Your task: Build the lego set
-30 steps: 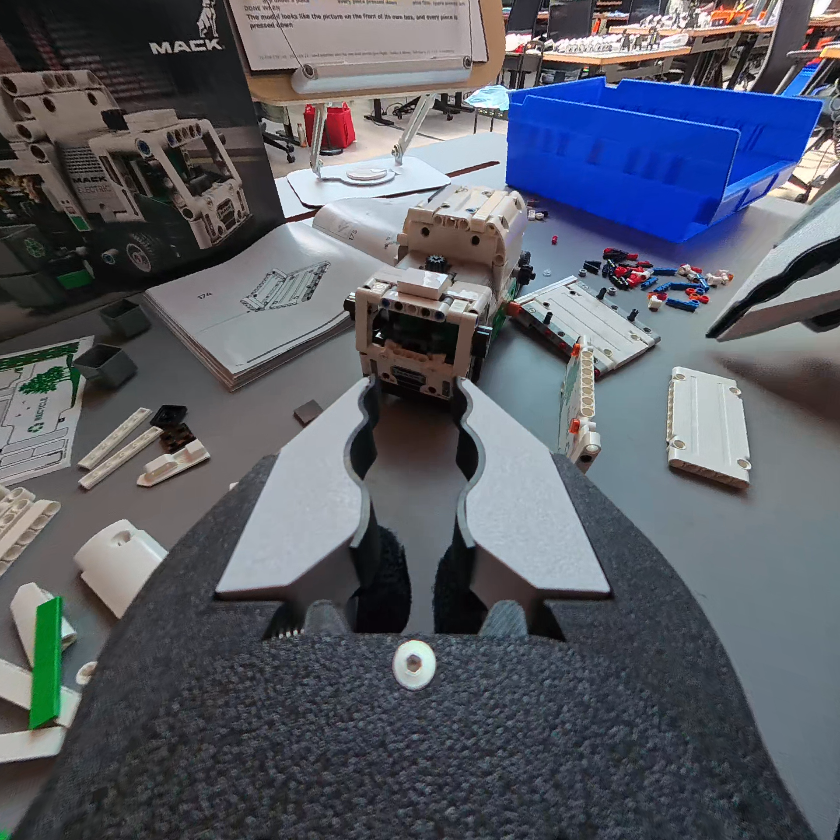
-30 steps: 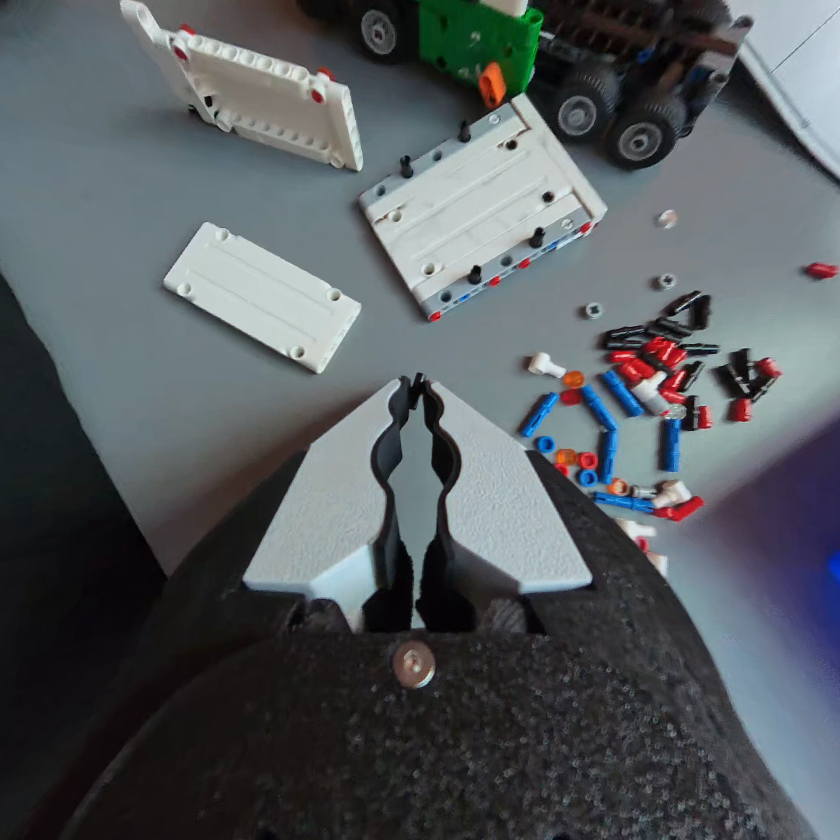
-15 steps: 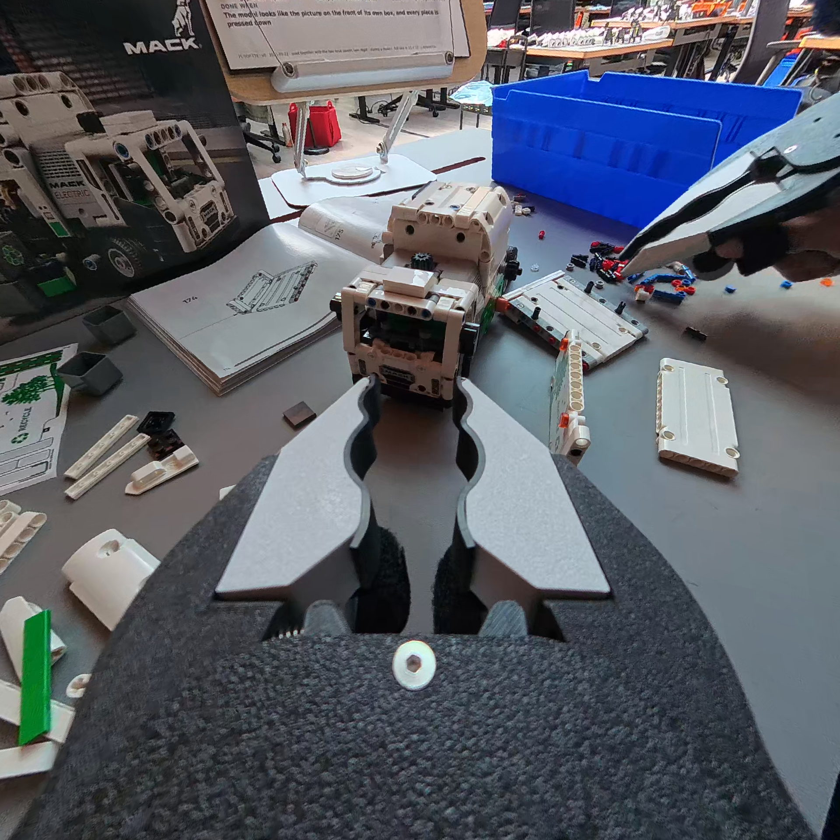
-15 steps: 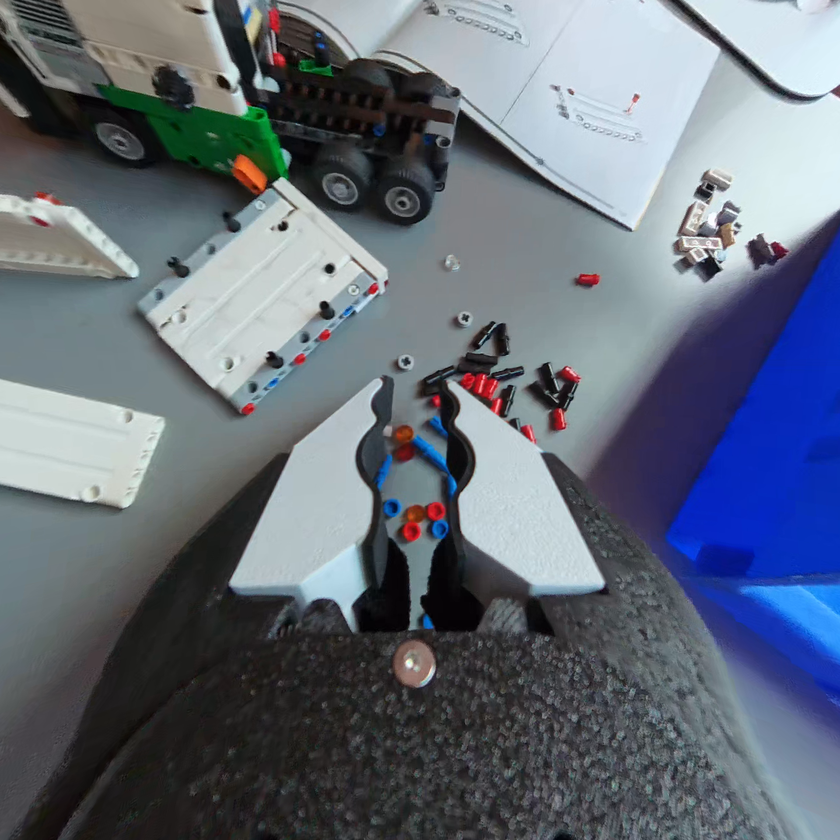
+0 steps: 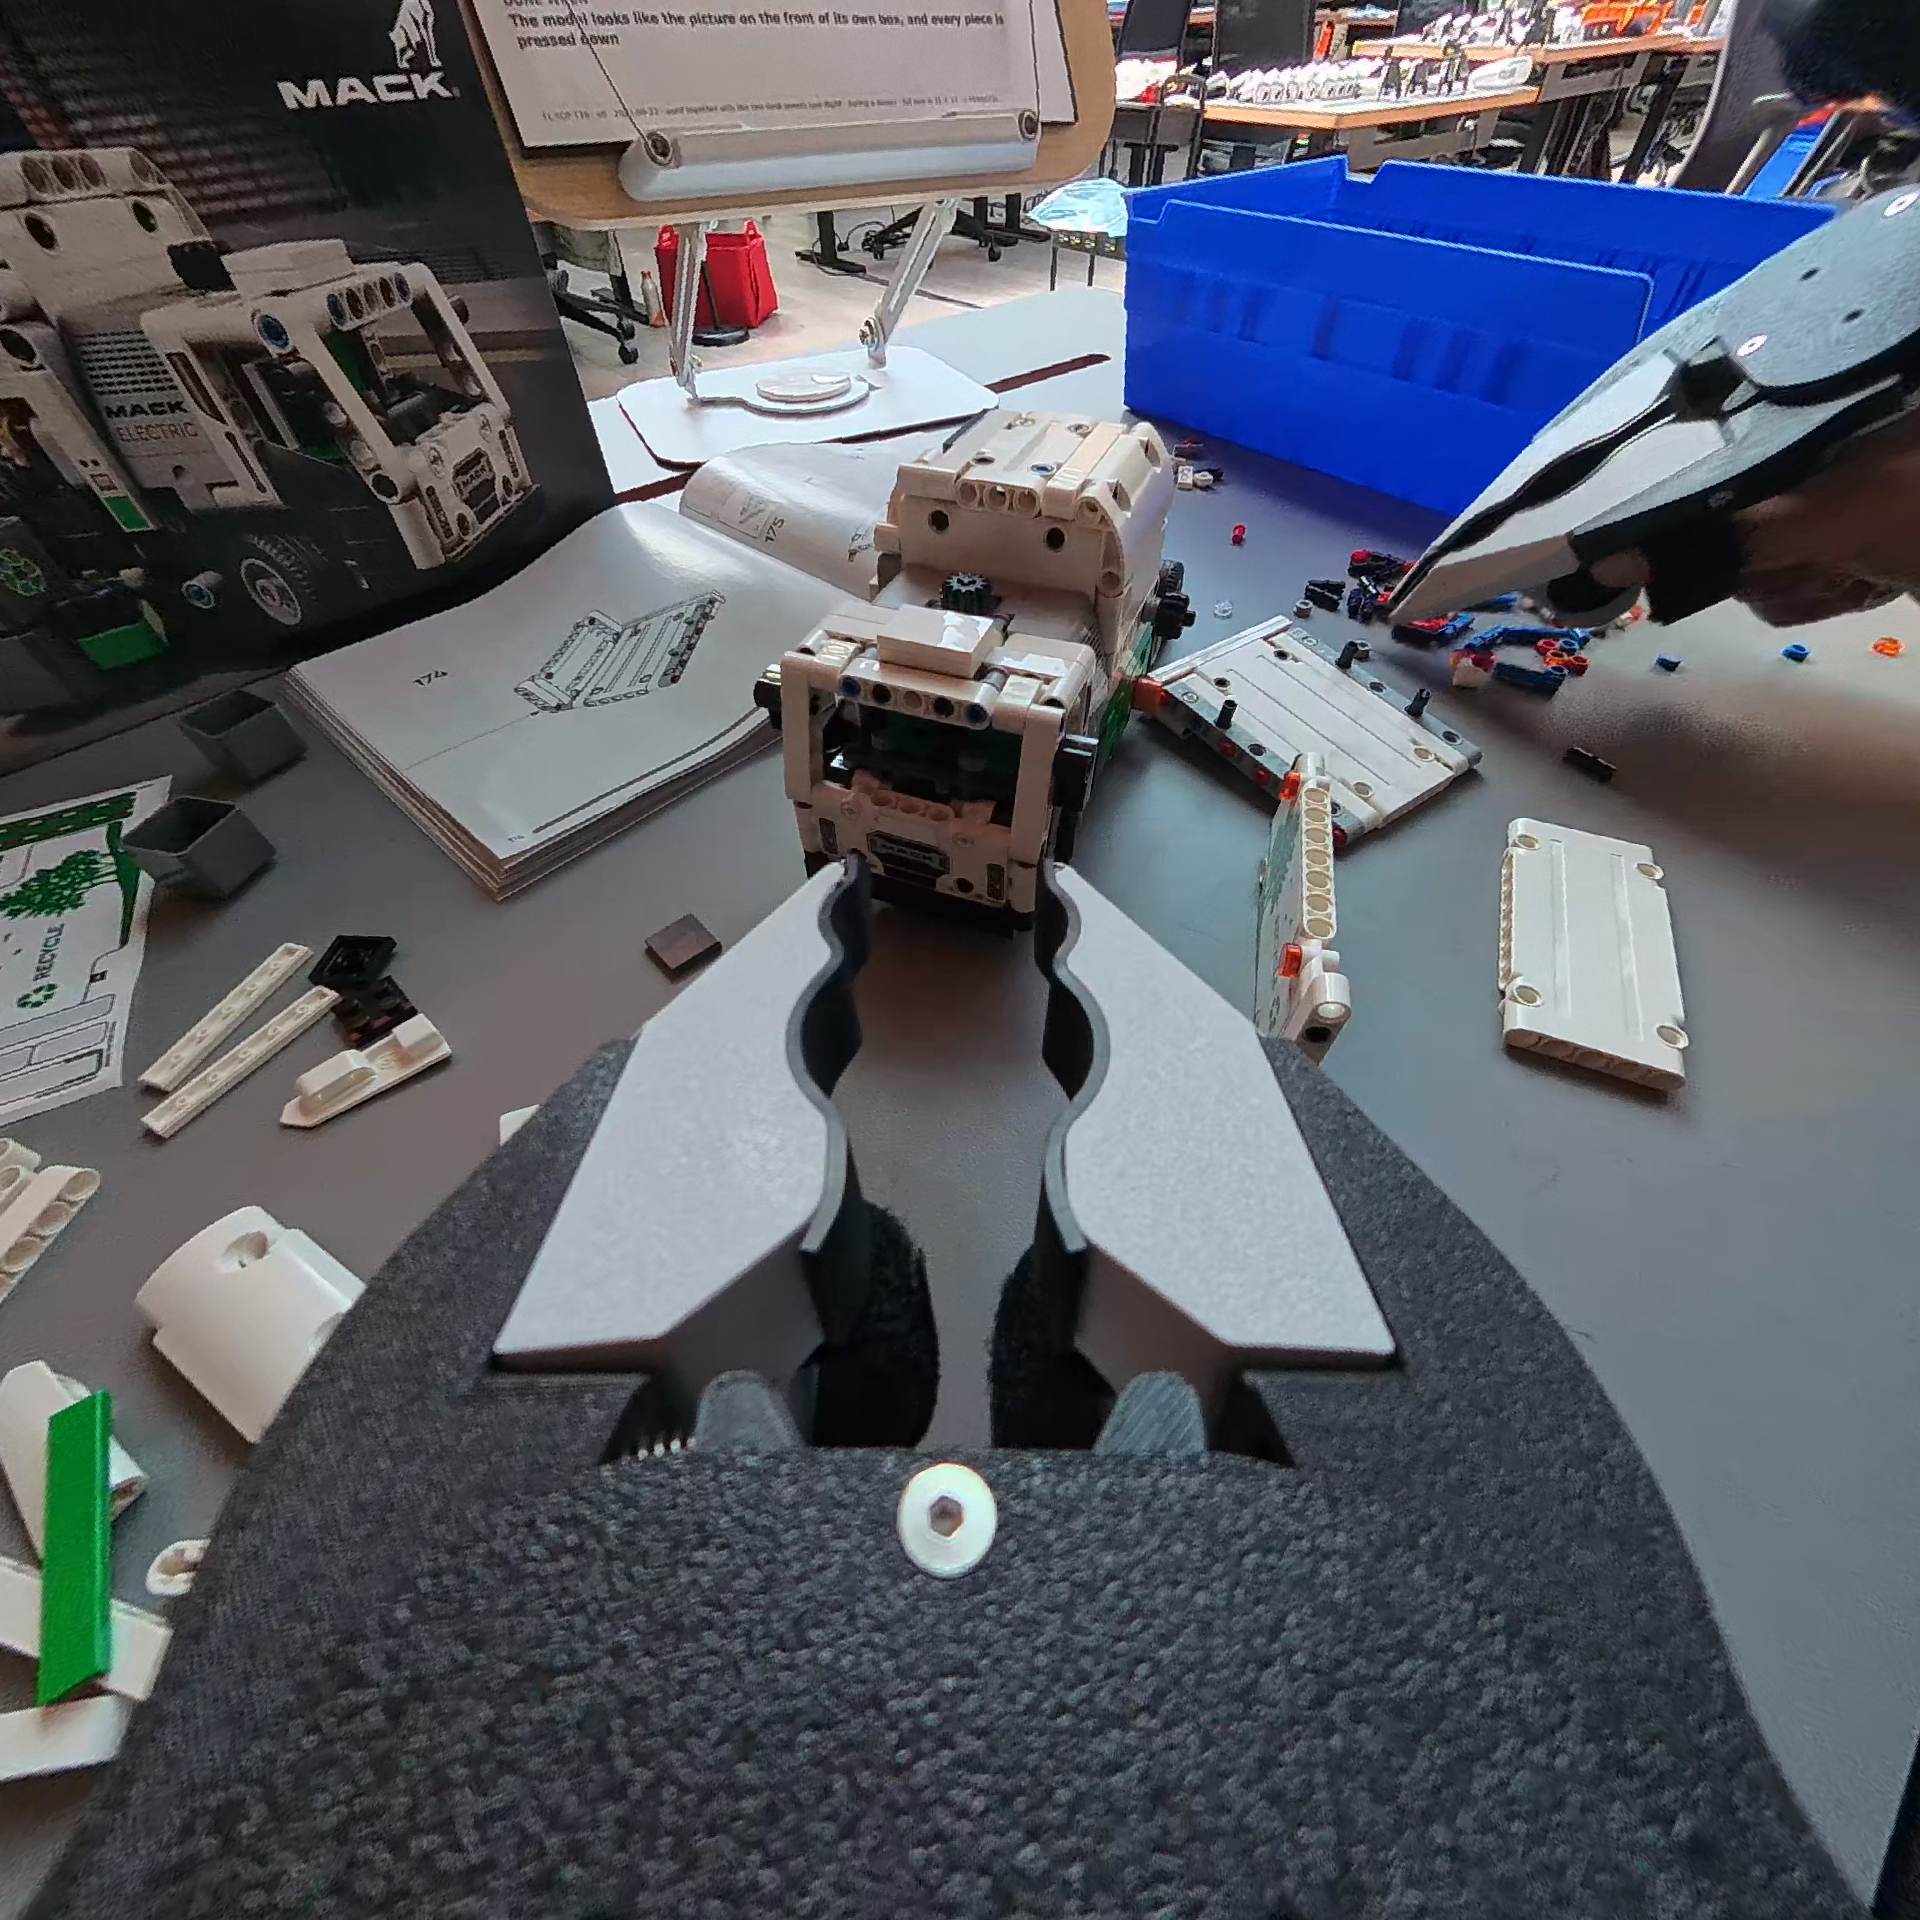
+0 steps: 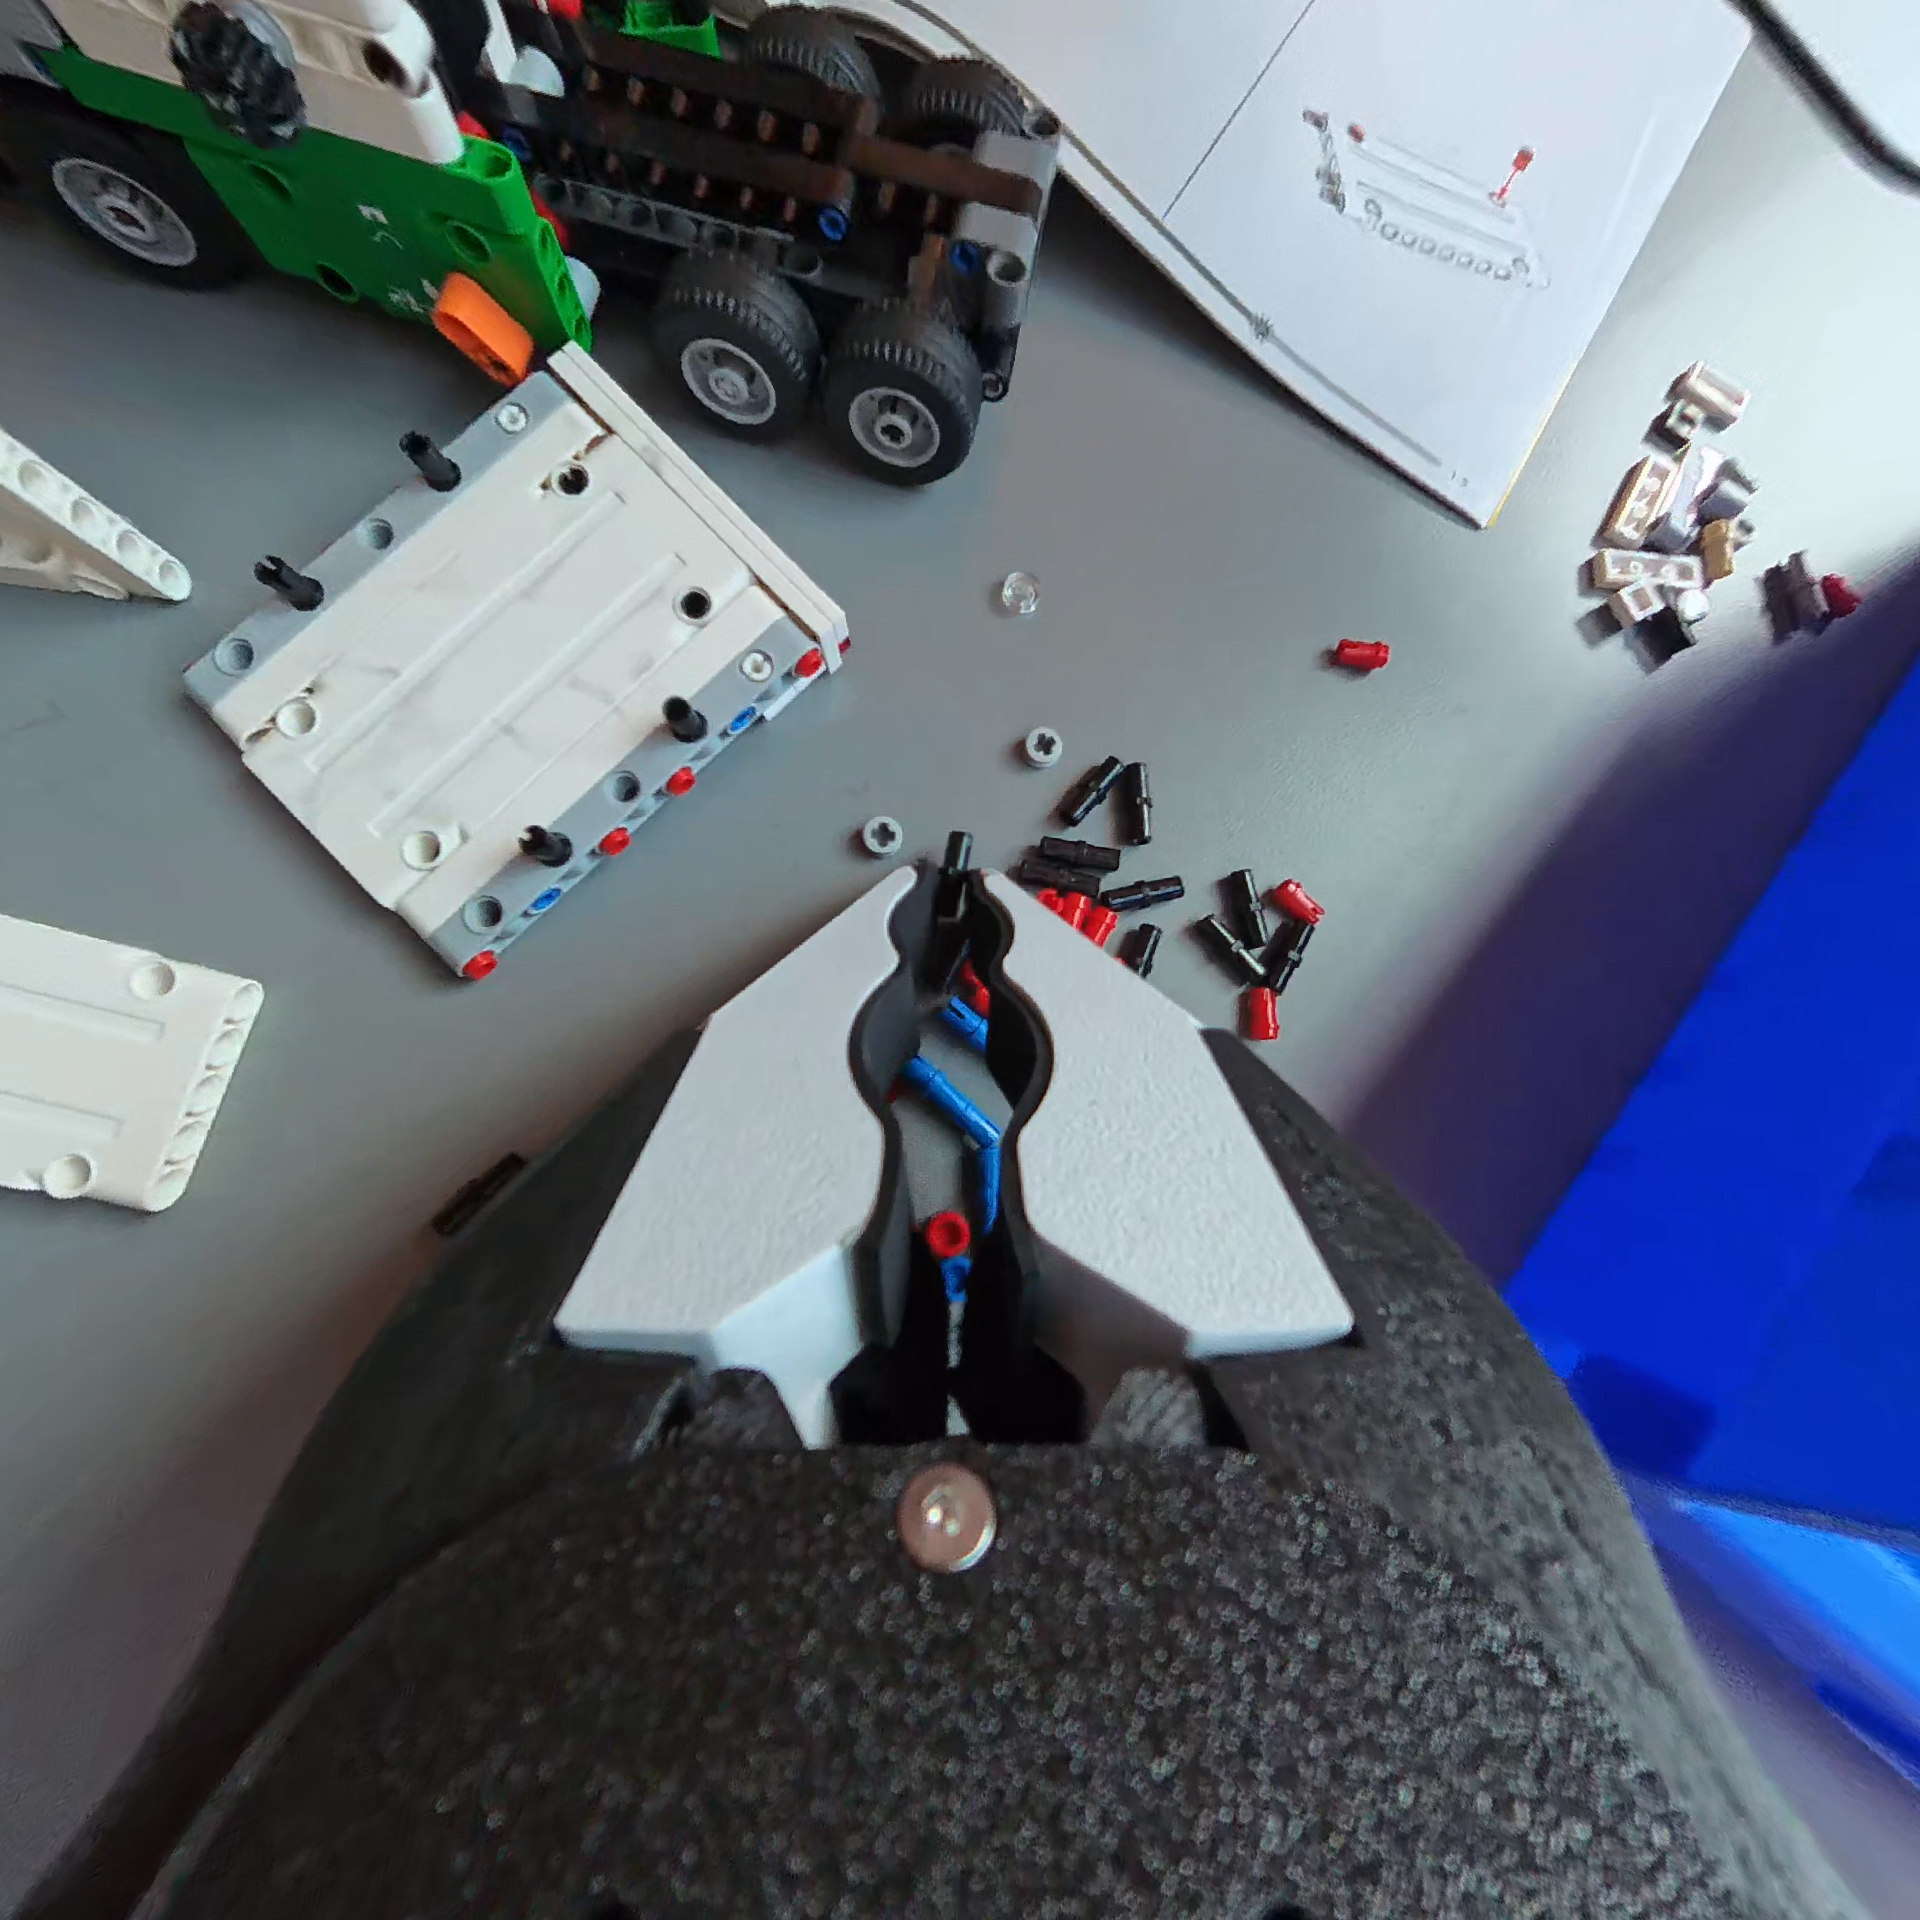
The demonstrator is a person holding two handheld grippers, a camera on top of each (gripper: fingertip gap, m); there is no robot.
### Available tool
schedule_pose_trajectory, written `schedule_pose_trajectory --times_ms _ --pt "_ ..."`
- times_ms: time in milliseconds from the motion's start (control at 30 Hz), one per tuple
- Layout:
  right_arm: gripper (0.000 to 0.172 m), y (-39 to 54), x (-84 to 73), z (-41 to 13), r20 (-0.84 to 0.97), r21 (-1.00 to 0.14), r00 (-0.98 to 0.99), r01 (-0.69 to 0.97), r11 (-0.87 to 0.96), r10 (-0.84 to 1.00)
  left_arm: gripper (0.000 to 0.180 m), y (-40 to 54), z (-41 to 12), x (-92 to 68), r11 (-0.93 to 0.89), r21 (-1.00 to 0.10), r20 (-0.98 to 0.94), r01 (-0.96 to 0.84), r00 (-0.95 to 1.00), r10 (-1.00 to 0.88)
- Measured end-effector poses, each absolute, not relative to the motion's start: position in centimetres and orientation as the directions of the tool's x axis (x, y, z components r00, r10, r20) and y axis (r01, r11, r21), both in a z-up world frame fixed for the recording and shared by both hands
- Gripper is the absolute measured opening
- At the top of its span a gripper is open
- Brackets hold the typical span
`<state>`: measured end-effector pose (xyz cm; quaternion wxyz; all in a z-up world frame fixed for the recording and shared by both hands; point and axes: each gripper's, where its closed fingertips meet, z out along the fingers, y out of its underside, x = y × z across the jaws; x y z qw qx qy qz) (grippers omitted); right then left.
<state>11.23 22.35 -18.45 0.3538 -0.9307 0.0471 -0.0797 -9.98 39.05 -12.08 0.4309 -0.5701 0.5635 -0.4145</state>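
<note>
- The right gripper (image 6: 954,899) has its fingertips closed on a small black connector pin (image 6: 953,878), pads pressing either side of it, one end poking out past the tips above a scatter of loose pins (image 6: 1195,914) on the grey table (image 6: 1299,499).
- The left gripper (image 5: 945,883) stands with its fingers a moderate way apart and nothing between them, tips just in front of the bumper of the white toy truck (image 5: 956,727); the pads do not appear to touch it.
- Judged from the grasp, the pin is best kept pinched near its middle collar and carried level, since so short and smooth a cylinder could pivot or squirt out of hard tips.
- The pin is glossy rigid plastic; its neighbours are black, red and blue (image 6: 951,1101), all tube-shaped with ridged collars.
- Just beside the pile lies a flat white ribbed panel (image 6: 499,675) on a grey holed frame, several black pins standing upright in it.
- The truck shows green side plates, rubber-look treaded tyres (image 6: 894,405) and an exposed dark chassis.
- An open instruction booklet (image 5: 540,707), matte paper, lies left of the truck; a blue plastic bin (image 5: 1351,312) sits behind.
</note>
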Motion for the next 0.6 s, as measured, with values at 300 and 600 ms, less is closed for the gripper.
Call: schedule_pose_trajectory --times_ms 300,600 --pt "0.004 17.6 -1.9 -16.2 -0.092 -0.684 0.942 0.177 -0.708 0.324 0.029 38.7 -12.3 -9.9 0.015 -0.954 -0.016 -0.301 -0.002 -1.000" --pt "0.004 17.1 -2.0 -19.0 -0.068 -0.615 0.954 0.191 -0.765 0.293 0.029 38.4 -12.3 -10.0 0.042 -0.953 -0.043 -0.301 -0.002 -0.999"
